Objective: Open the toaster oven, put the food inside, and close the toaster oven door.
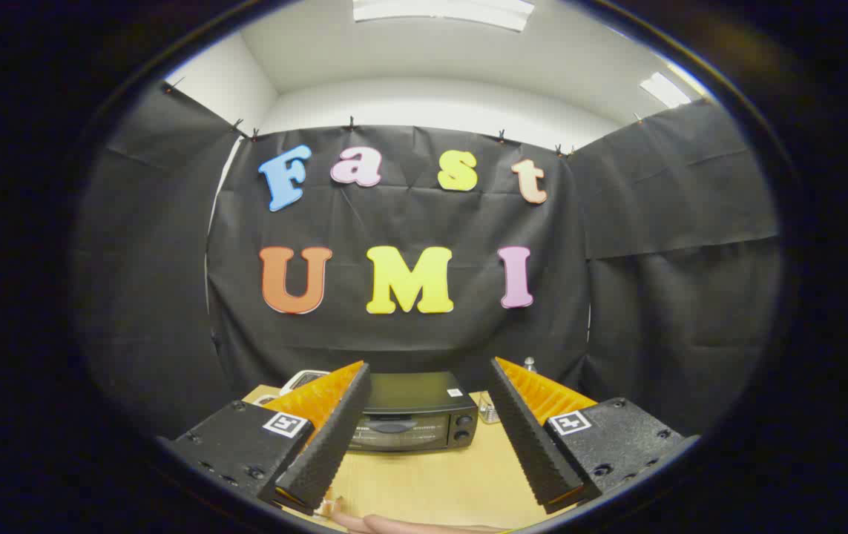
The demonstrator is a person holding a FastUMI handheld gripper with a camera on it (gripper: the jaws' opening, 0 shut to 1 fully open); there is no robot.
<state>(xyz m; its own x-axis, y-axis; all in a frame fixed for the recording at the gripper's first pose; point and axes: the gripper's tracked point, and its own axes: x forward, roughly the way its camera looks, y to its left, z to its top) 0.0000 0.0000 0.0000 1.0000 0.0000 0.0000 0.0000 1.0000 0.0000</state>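
I hold my tool [427, 415] high and level, its 2 fingers spread wide with nothing between them, so I can look down their length at the work ahead. The toaster oven [415, 421] sits on the wooden tabletop [431, 482] beyond the fingertips, framed in the gap between them, its door shut and its knobs toward me. I judge I am lined up this way on purpose: centred on the door, well apart from it, fingers wide enough to take the handle along the top of the door once I come in lower.

Something pale lies on the tabletop just below the fingers, close under me; it may be the food or a hand, and I cannot tell which. A small clear item [488, 409] stands just beside the oven on its knob side, and a white object [303, 379] peeks out behind my left finger.

Nothing of the task is done yet: opening the door comes first.
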